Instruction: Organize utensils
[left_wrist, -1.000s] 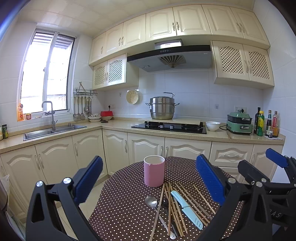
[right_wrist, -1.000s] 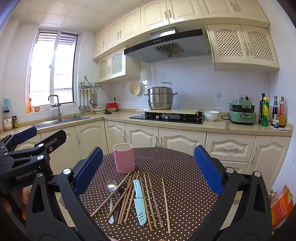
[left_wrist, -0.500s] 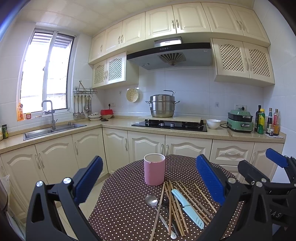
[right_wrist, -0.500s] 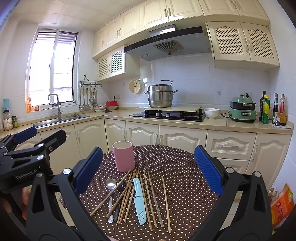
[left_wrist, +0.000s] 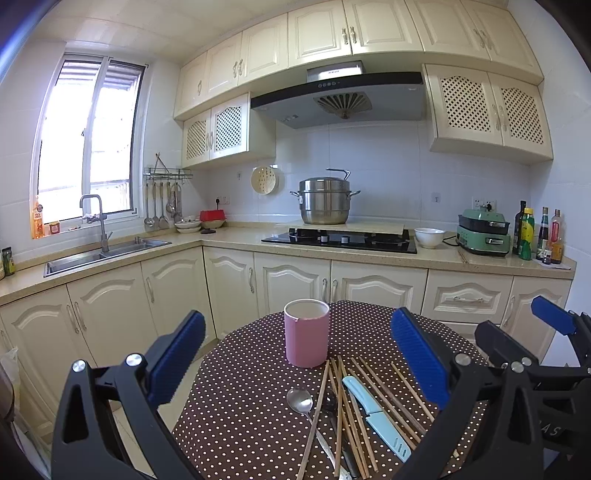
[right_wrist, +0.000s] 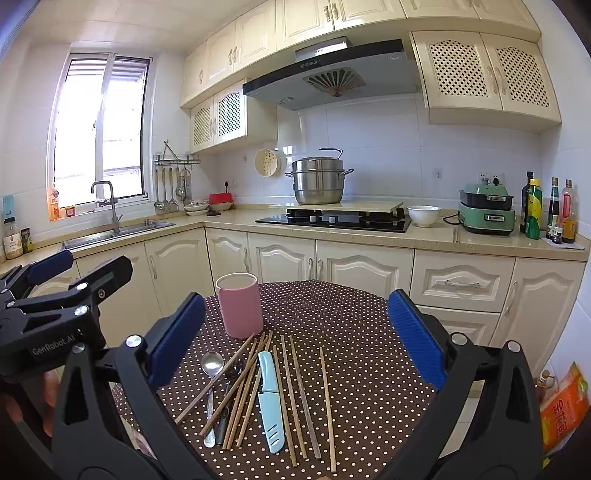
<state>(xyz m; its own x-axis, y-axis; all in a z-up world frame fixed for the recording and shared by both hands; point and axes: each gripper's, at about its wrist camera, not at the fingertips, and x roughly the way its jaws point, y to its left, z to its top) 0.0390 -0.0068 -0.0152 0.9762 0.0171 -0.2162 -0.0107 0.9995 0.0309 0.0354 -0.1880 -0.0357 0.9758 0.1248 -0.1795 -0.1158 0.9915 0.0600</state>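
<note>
On the polka-dot bench, the pink cup stands at 12 o'clock of scattered chopsticks, spoon and blue knife; left claw and right claw both gape wide, holding nothing.

On the black body of the left tongs, at the left edge of the right wrist view, white lettering reads "GenRobot.AI". At the lower right of that view, an orange packet carries yellow Chinese characters, too distorted to read surely. In the left wrist view, the right tongs show pale letters ending in "AS" at the lower right. The range hood bears a small brand mark, too tiny to read.
</note>
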